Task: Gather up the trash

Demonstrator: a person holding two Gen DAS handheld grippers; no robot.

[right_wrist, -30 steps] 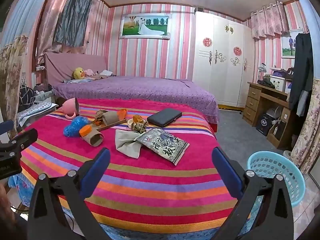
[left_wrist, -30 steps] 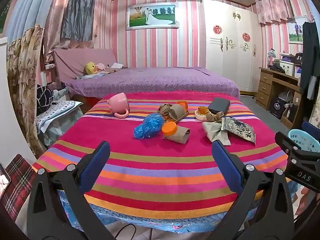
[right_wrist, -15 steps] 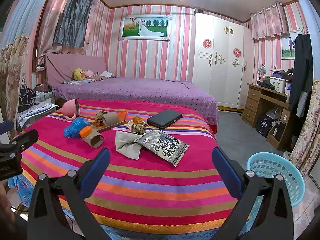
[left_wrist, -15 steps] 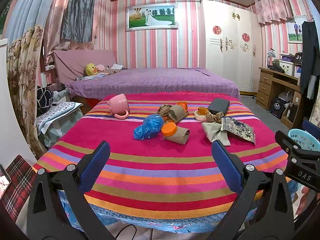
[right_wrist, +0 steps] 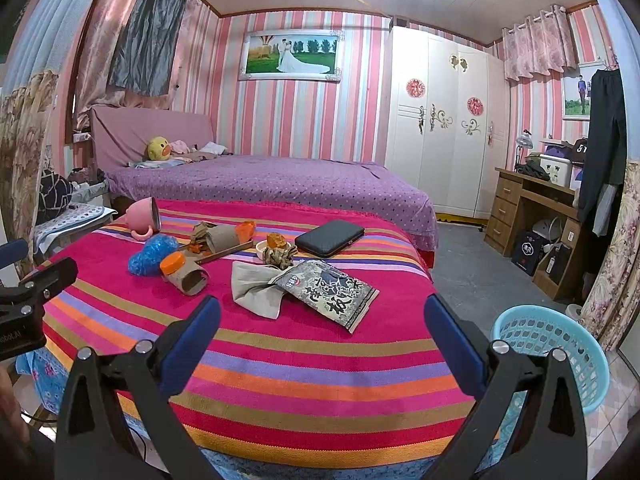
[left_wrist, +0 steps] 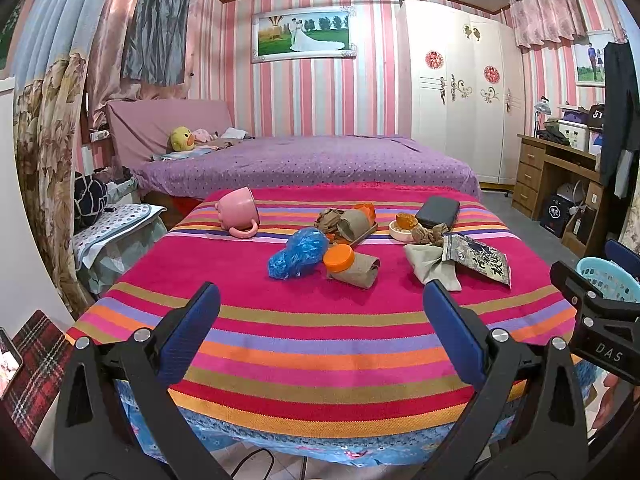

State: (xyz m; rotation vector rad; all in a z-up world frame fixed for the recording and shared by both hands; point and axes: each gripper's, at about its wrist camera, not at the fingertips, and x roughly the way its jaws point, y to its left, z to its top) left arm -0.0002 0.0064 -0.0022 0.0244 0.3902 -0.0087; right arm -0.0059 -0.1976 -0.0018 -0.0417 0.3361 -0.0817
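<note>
1. Striped cloth covers the table (left_wrist: 320, 344), where the trash lies.
2. Crumpled blue plastic bag (left_wrist: 298, 253) sits just left of an orange-capped cardboard roll (left_wrist: 354, 266).
3. Printed snack packet (right_wrist: 330, 294) overlaps a grey rag (right_wrist: 256, 286), right of the roll.
4. Left gripper (left_wrist: 320, 320) and right gripper (right_wrist: 322, 320) hover apart-jawed, empty.
5. Blue basket (right_wrist: 560, 344) stands beside the table.

bench (left_wrist: 304, 344): standing in front of the bed (left_wrist: 312, 164)
mug (left_wrist: 239, 215): lying on its side at the bench's far left
crumpled bag (left_wrist: 298, 252): lying just left of the capped roll (left_wrist: 350, 266)
snack packet (right_wrist: 330, 294): resting on the cloth (right_wrist: 256, 290), right of centre
basket (right_wrist: 556, 356): sitting on the floor, right of the bench
</note>
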